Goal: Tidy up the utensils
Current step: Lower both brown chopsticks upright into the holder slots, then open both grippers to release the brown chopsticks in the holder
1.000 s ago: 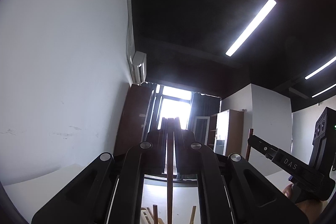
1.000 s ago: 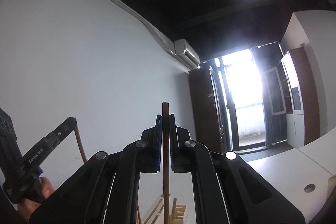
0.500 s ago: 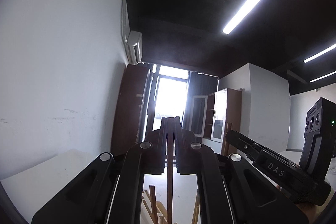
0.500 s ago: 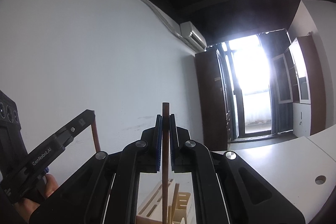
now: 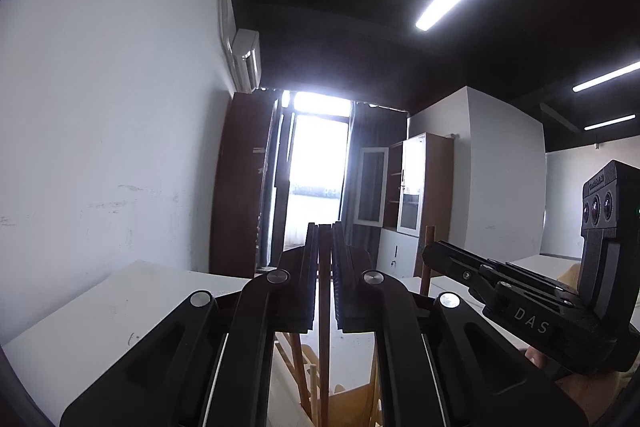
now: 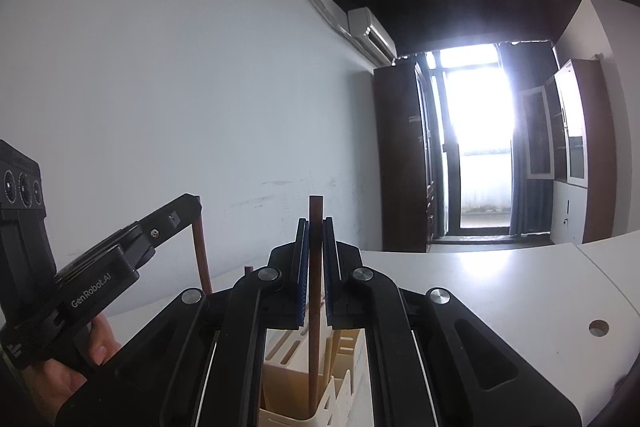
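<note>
Right gripper (image 6: 316, 259) is clamped on an upright wooden chopstick (image 6: 314, 347) near its top, tip over the slotted holder (image 6: 340, 415) just below, left gripper (image 5: 325, 267) likewise pinching its chopstick (image 5: 324, 367); light, stiff, smooth sticks, likely to pivot unless gripped high.

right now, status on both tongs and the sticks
Left tongs shut on wooden stick. Right tongs shut on brown stick, upright over slotted holder. Nothing blocking.

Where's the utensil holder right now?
Right wrist view, bottom centre: the cream slotted holder stands on the white table, directly below the right gripper and its clamped chopstick.
</note>
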`<state>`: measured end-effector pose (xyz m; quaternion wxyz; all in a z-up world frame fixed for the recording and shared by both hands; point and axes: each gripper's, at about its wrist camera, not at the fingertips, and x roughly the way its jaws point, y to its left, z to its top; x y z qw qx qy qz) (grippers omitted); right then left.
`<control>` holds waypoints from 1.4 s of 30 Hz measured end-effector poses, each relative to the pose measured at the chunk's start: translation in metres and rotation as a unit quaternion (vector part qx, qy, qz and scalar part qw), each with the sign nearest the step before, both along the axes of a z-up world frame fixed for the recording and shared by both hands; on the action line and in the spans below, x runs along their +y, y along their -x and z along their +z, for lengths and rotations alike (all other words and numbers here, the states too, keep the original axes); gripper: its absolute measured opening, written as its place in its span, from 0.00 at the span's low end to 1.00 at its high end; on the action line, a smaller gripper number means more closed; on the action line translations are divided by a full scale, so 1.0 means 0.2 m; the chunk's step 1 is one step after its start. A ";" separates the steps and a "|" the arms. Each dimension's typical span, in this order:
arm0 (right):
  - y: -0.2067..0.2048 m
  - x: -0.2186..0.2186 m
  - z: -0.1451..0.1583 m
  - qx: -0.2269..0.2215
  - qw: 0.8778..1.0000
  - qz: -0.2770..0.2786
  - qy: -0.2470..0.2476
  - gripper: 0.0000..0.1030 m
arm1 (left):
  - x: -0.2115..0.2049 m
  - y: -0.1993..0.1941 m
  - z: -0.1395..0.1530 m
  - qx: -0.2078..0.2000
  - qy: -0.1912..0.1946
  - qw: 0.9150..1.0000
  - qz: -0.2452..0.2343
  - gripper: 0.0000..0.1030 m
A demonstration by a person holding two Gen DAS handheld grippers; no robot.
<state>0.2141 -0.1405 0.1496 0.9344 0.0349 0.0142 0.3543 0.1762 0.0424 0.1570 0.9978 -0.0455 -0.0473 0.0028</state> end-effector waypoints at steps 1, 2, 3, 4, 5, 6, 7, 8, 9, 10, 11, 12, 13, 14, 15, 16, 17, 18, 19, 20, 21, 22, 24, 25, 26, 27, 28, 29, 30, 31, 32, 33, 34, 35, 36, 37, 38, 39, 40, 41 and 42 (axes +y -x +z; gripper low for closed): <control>0.00 0.00 0.00 0.001 1.000 -0.002 0.003 0.07 | 0.00 0.00 -0.01 0.004 0.000 1.000 -0.001 0.06; 0.00 0.00 -0.01 0.005 1.000 -0.002 0.005 0.07 | 0.00 -0.01 -0.02 0.011 -0.003 1.000 -0.001 0.06; 0.00 -0.01 -0.01 0.010 1.000 -0.002 0.006 0.07 | 0.00 -0.02 -0.02 0.019 -0.005 1.000 0.000 0.06; 0.00 -0.01 -0.02 0.014 1.000 -0.001 0.007 0.07 | 0.01 -0.02 -0.03 0.024 -0.005 1.000 0.001 0.06; 0.00 -0.01 -0.02 0.018 1.000 0.000 0.009 0.07 | 0.01 -0.02 -0.04 0.027 -0.004 1.000 -0.002 0.06; 0.00 -0.01 -0.03 0.020 1.000 -0.001 0.014 0.07 | 0.02 -0.03 -0.05 0.032 -0.003 0.999 -0.003 0.06; 0.02 -0.01 -0.04 0.020 1.000 -0.002 0.017 0.07 | 0.02 -0.03 -0.05 0.035 -0.003 0.999 -0.003 0.06; 0.02 -0.01 -0.04 0.021 1.000 -0.003 0.020 0.07 | 0.02 -0.03 -0.05 0.036 -0.003 0.999 -0.003 0.06; 0.02 -0.01 -0.04 0.023 0.999 -0.002 0.023 0.07 | 0.02 -0.03 -0.05 0.038 -0.003 0.999 -0.004 0.06; 0.01 0.00 -0.04 0.025 0.999 -0.003 0.025 0.07 | 0.03 -0.03 -0.05 0.039 -0.004 0.999 -0.003 0.06; 0.01 0.00 -0.04 0.027 0.999 -0.006 0.026 0.07 | 0.03 -0.03 -0.05 0.040 -0.006 0.999 -0.003 0.06; 0.01 0.00 -0.05 0.030 0.999 -0.007 0.028 0.08 | 0.02 -0.03 -0.06 0.040 -0.007 0.999 -0.004 0.06; 0.01 0.00 -0.05 0.035 0.999 -0.006 0.030 0.08 | 0.03 -0.03 -0.06 0.041 -0.008 0.999 -0.004 0.06; 0.01 0.00 -0.06 0.039 0.999 -0.006 0.033 0.08 | 0.03 -0.02 -0.06 0.042 -0.009 0.999 -0.003 0.06; 0.01 0.01 -0.07 0.041 0.998 -0.006 0.036 0.08 | 0.03 -0.02 -0.06 0.043 -0.009 0.999 -0.004 0.06; 0.01 0.01 -0.07 0.042 0.998 -0.006 0.040 0.08 | 0.03 -0.03 -0.06 0.045 -0.010 0.999 -0.004 0.06; 0.01 0.02 -0.08 0.043 0.998 -0.007 0.045 0.08 | 0.03 -0.03 -0.06 0.046 -0.011 0.999 -0.004 0.06; 0.01 0.02 -0.09 0.045 0.998 -0.007 0.048 0.08 | 0.03 -0.03 -0.07 0.047 -0.012 0.999 -0.004 0.06; 0.01 0.03 -0.10 0.046 0.998 -0.007 0.050 0.08 | 0.03 -0.03 -0.07 0.049 -0.013 0.999 -0.005 0.06; 0.02 0.03 -0.10 0.048 0.997 -0.005 0.053 0.08 | 0.03 -0.03 -0.07 0.052 -0.015 0.998 -0.006 0.06; 0.02 0.03 -0.10 0.048 0.997 -0.005 0.057 0.08 | 0.03 -0.03 -0.07 0.055 -0.017 0.998 -0.007 0.06; 0.02 0.03 -0.10 0.046 0.997 -0.008 0.061 0.08 | 0.03 -0.03 -0.08 0.056 -0.016 0.998 -0.007 0.06; 0.03 0.03 -0.10 0.043 0.997 -0.011 0.068 0.08 | 0.03 -0.03 -0.09 0.060 -0.016 0.998 -0.011 0.06; 0.03 0.03 -0.09 0.045 0.997 -0.011 0.069 0.08 | 0.04 -0.03 -0.09 0.063 -0.016 0.998 -0.009 0.06; 0.02 0.03 -0.09 0.046 0.997 -0.011 0.068 0.08 | 0.04 -0.04 -0.10 0.068 -0.015 0.998 -0.008 0.06; 0.02 0.02 -0.09 0.047 0.997 -0.012 0.067 0.08 | 0.04 -0.04 -0.10 0.074 -0.014 0.997 -0.008 0.06; 0.02 0.01 -0.09 0.048 0.996 -0.013 0.068 0.08 | 0.04 -0.04 -0.12 0.077 -0.012 0.997 -0.009 0.07; 0.03 0.01 -0.09 0.049 0.996 -0.015 0.068 0.08 | 0.05 -0.03 -0.12 0.078 -0.010 0.997 -0.009 0.07; 0.03 0.00 -0.09 0.052 0.996 -0.015 0.067 0.09 | 0.05 -0.03 -0.13 0.077 -0.009 0.997 -0.008 0.07; 0.02 0.00 -0.08 0.054 0.996 -0.018 0.065 0.12 | 0.05 -0.02 -0.12 0.078 -0.010 0.997 -0.007 0.07; 0.02 -0.02 -0.09 0.057 0.996 -0.022 0.064 0.19 | 0.05 -0.01 -0.12 0.078 -0.011 0.997 -0.006 0.07; 0.01 -0.03 -0.08 0.060 0.996 -0.027 0.061 0.23 | 0.05 0.00 -0.12 0.076 -0.010 0.997 -0.005 0.09; 0.00 -0.03 -0.08 0.064 0.996 -0.028 0.059 0.23 | 0.06 0.01 -0.12 0.075 -0.007 0.997 -0.004 0.15; 0.00 -0.04 -0.08 0.067 0.996 -0.029 0.058 0.23 | 0.07 0.02 -0.12 0.075 -0.004 0.997 -0.006 0.17; -0.01 -0.04 -0.08 0.069 0.995 -0.032 0.059 0.23 | 0.07 0.03 -0.12 0.075 -0.003 0.997 -0.007 0.19; -0.01 -0.04 -0.08 0.070 0.995 -0.034 0.060 0.23 | 0.07 0.04 -0.11 0.075 -0.002 0.997 -0.005 0.20; -0.02 -0.04 -0.09 0.071 0.995 -0.035 0.060 0.24 | 0.07 0.06 -0.11 0.073 -0.001 0.997 -0.003 0.21; -0.02 -0.04 -0.09 0.072 0.995 -0.036 0.061 0.26 | 0.07 0.07 -0.11 0.072 -0.003 0.997 -0.003 0.22; -0.02 -0.04 -0.09 0.073 0.995 -0.038 0.061 0.27 | 0.07 0.08 -0.11 0.073 -0.005 0.997 -0.002 0.23; -0.01 -0.04 -0.09 0.072 0.995 -0.038 0.063 0.29 | 0.07 0.09 -0.11 0.072 -0.006 0.997 -0.001 0.23; -0.01 -0.04 -0.09 0.072 0.995 -0.038 0.064 0.31 | 0.07 0.10 -0.11 0.071 -0.006 0.997 0.000 0.26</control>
